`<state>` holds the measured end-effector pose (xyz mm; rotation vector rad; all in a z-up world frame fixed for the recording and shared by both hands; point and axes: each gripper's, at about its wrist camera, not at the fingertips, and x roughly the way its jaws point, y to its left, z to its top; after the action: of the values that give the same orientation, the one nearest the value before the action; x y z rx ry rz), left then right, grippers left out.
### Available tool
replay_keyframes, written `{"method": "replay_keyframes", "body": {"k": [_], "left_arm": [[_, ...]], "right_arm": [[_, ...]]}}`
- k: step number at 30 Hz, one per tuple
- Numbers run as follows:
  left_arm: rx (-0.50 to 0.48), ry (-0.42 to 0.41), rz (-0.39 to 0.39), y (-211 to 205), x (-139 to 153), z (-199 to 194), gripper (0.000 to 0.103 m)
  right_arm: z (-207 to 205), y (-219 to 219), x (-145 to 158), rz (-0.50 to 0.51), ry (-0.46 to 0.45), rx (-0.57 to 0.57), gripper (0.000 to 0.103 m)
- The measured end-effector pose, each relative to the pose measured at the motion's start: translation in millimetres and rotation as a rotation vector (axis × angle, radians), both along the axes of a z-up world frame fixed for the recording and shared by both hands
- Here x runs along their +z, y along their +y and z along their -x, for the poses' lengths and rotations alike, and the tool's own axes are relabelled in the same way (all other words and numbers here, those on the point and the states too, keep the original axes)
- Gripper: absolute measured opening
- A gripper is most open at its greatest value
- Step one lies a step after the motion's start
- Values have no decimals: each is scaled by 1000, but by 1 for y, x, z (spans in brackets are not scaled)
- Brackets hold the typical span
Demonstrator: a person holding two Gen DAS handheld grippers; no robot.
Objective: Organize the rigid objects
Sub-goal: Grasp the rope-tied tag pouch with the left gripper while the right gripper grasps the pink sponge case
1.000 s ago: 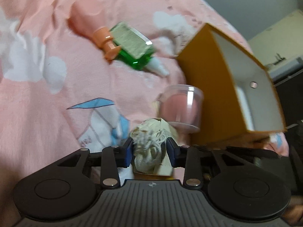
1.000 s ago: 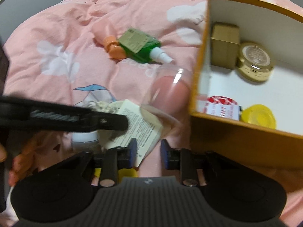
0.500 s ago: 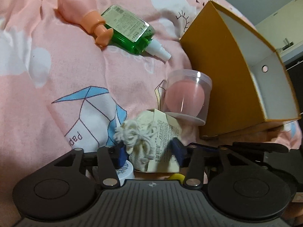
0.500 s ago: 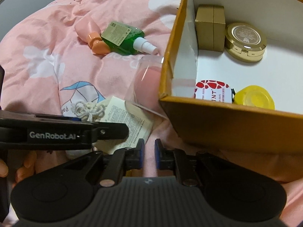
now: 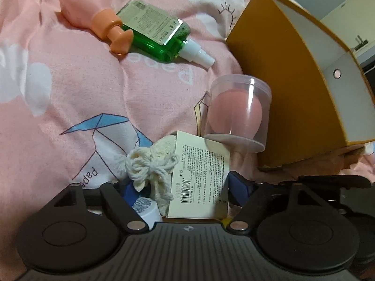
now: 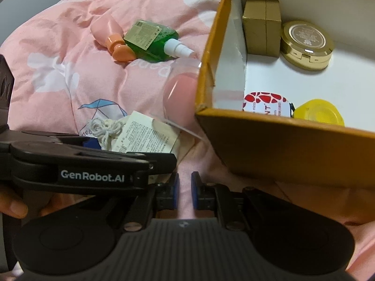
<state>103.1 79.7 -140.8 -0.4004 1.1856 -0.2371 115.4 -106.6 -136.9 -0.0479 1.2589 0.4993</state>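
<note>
A cream drawstring pouch (image 5: 154,161) with a printed paper tag (image 5: 199,178) lies on the pink bedding between the fingers of my left gripper (image 5: 182,188). Its jaws are opening and the blue pads stand clear of the pouch. A clear case holding a pink sponge (image 5: 236,112) leans against the orange box (image 5: 293,98). A green spray bottle (image 5: 154,32) and a pink bottle (image 5: 91,7) lie farther back. My right gripper (image 6: 185,194) is shut on nothing, just in front of the box wall (image 6: 281,149). The left gripper's body (image 6: 93,164) crosses that view.
Inside the box sit a gold carton (image 6: 262,25), a gold compact (image 6: 307,44), a red-and-white tin (image 6: 264,105) and a yellow lid (image 6: 318,114). A small white cap (image 5: 146,208) lies under the left fingers. A person's hand (image 6: 14,208) shows at lower left.
The left jaws have spread from gripping the pouch to standing wide of it, and the pouch now rests on the bedding. The right jaws have shut, and its view has shifted toward the box.
</note>
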Motion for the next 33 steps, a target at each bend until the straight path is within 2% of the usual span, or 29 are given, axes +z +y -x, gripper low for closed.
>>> {"method": "replay_keyframes", "body": {"k": [1,4,11,13,16,18,21,27,29,31,33], "left_arm": [[5,-8,11,1,2,3,80],[8,-36,44,5,12,14,76],[-5,-111,139,10,35,33,75],[16,-111,132,11,35,32,74],[60,-133,63,14,44,35,74],[86,-155,37,19,50,35,74],[112,-173,41,28,60,35,74],[136,-185,11,38,74,38,74],[134,-198,-3,38,79,37,74],[128,-212,-28,36,82,35,74],[126,-219,-50,37,85,34,74]], "right_arm": [[0,0,0,-7,1,-3,11],[0,0,1,-14,-2,-6,11],[3,-5,4,-31,-2,-18,11],[3,-7,6,-43,-6,-23,11],[5,-9,15,-62,-37,-19,11],[9,-8,24,-78,-71,13,12],[17,4,36,-84,-117,110,12],[26,26,63,-5,-231,306,12],[25,32,70,48,-273,374,22],[21,38,77,106,-312,446,42],[16,44,83,159,-338,526,45]]}}
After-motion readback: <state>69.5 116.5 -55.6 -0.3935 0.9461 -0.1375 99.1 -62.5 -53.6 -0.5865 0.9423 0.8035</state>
